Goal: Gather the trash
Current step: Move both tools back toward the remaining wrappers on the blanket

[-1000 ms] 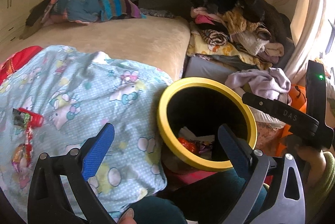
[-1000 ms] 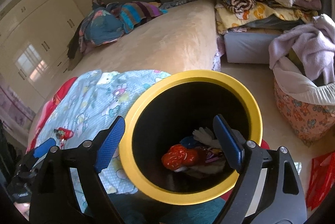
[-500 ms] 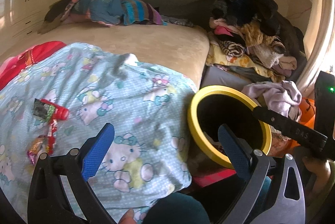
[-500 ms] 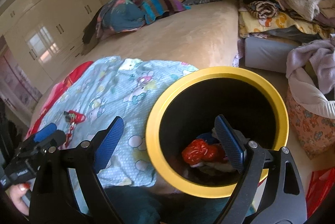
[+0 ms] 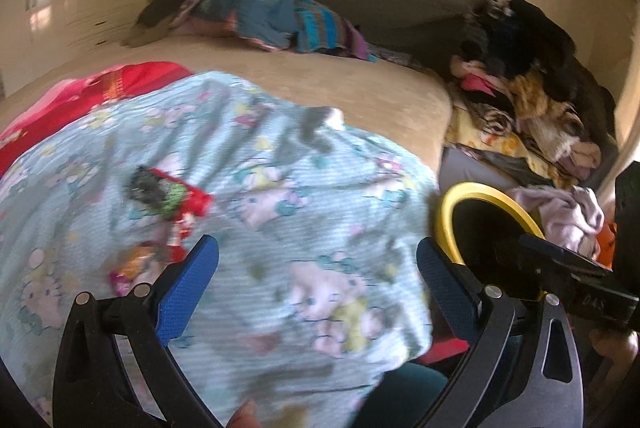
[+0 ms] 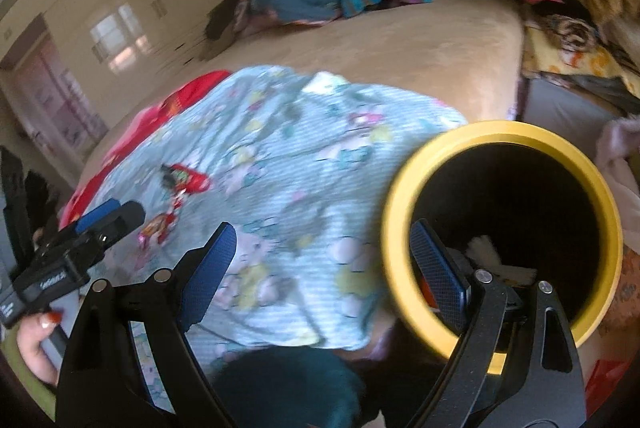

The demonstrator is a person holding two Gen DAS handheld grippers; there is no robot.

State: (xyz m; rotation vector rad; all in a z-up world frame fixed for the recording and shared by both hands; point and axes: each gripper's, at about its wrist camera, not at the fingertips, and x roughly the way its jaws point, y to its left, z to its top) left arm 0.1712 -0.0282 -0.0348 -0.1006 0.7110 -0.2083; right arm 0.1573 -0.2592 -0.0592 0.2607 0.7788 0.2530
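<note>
On a pale blue cartoon-print blanket (image 5: 280,212) lay red snack wrappers (image 5: 176,200), at ten o'clock from the left gripper (image 5: 316,280), whose jaws stood wide apart and empty. At three o'clock stood a yellow-rimmed bin (image 6: 404,228); the right gripper (image 6: 324,268), equally wide and empty, straddled its near rim.

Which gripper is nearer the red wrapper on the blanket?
Left. The left gripper hovers just short of the red wrapper; the right gripper hangs farther away by the yellow bin.
</note>
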